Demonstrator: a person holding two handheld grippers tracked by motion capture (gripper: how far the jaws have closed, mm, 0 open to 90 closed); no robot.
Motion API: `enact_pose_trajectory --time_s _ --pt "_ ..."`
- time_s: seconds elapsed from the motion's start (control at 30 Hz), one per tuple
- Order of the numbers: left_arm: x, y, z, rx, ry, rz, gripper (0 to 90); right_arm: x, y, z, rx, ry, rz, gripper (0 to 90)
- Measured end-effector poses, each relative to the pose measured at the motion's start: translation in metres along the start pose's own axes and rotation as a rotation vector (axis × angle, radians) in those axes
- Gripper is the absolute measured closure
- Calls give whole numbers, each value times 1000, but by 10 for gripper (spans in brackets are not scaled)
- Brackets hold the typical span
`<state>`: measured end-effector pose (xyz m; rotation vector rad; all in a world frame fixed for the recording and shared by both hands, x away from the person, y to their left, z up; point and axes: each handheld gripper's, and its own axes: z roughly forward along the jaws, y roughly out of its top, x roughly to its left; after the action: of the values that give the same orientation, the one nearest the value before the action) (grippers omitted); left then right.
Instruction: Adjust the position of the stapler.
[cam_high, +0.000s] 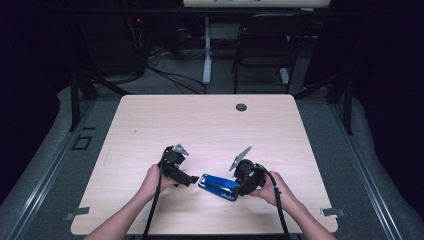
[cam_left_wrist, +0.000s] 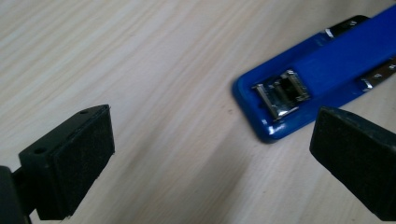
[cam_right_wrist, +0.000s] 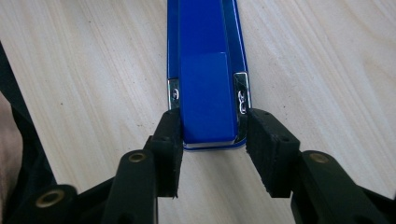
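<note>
Now your right gripper (cam_right_wrist: 212, 140) clamps the blue stapler's (cam_right_wrist: 208, 70) near end; left gripper (cam_left_wrist: 210, 158) gapes, stapler tip just beyond its right jaw.

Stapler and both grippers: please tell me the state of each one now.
Blue stapler: lying flat on the table, arm down, its rear end between the right gripper's jaws.
Left gripper: open, near the stapler's front end, holding nothing.
Right gripper: shut on the stapler's rear end.

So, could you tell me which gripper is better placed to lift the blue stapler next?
Right: the right gripper has its jaws around the stapler rear end, while the left gripper is open beside its front.
</note>
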<state>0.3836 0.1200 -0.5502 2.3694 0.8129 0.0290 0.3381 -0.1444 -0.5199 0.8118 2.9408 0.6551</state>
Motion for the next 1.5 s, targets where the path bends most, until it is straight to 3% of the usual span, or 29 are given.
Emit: enact_pose_trajectory --time_s 0.27,0.53,0.7,0.77,0.87,0.97,1.03,1.47,1.5 --pt "-14 9 15 15 -41 118 18 2 0 0 14 -4 3 632" --pt "-22 10 23 4 -109 161 112 4 2 0 25 -19 -88 656" --pt "-28 12 26 -13 -116 178 161 6 2 0 20 -23 -112 658" --pt "-29 13 27 -23 -101 194 192 6 2 0 29 -31 -133 658" --pt "-32 15 30 -44 -130 204 241 5 2 0 23 -25 -129 658" --pt "-36 16 30 -54 -155 241 296 4 2 0 24 -18 -128 658" --pt "-38 16 30 -64 -163 252 371 4 1 0 18 -13 -119 657" --pt "-42 14 29 -45 -133 292 418 4 0 -1 23 -27 -89 645" --pt "-42 14 29 -49 -149 298 424 4 -1 -1 24 -28 -85 645"
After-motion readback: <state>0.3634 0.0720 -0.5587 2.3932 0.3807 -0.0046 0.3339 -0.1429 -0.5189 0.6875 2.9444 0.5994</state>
